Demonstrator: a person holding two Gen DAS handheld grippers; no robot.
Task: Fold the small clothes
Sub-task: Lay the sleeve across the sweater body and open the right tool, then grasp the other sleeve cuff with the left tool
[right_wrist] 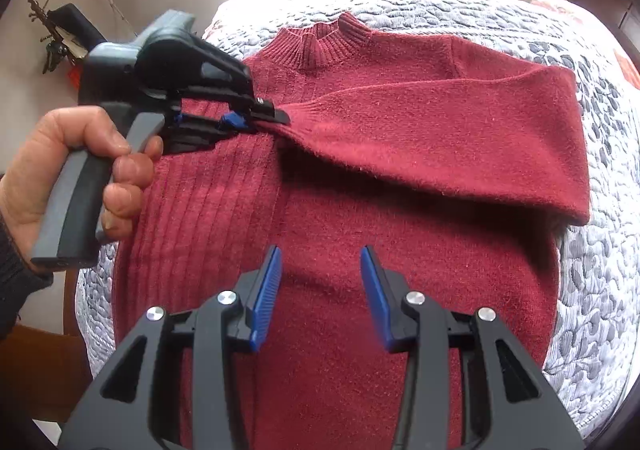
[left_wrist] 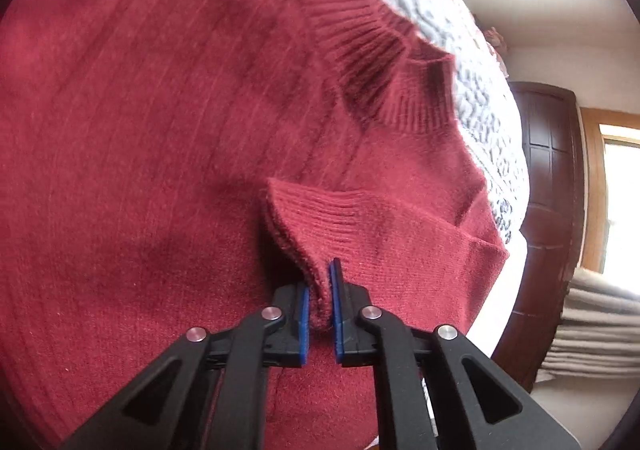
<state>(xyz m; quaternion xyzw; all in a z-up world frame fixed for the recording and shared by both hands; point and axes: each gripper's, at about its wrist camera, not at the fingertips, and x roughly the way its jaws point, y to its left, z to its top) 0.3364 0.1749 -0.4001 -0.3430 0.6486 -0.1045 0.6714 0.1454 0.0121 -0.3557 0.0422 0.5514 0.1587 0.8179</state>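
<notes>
A quilted bedspread (right_wrist: 520, 18) is being covered by the red sweater (right_wrist: 340, 250), lying flat. Its sleeve cuff (left_wrist: 316, 218) is being pinched by the left gripper (left_wrist: 320, 302) above the chest; the right gripper (right_wrist: 320, 282) is being held released. The thin pinch could be lost, dropping the cuff.

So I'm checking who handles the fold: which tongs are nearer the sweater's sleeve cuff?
Left. The left tongs are shut on the sleeve cuff; the right tongs hang open over the sweater body, apart from the cuff.

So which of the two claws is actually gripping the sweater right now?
The left claw: it is shut on the sleeve cuff of the red sweater. The right claw hangs open above the sweater's body, holding nothing.
</notes>
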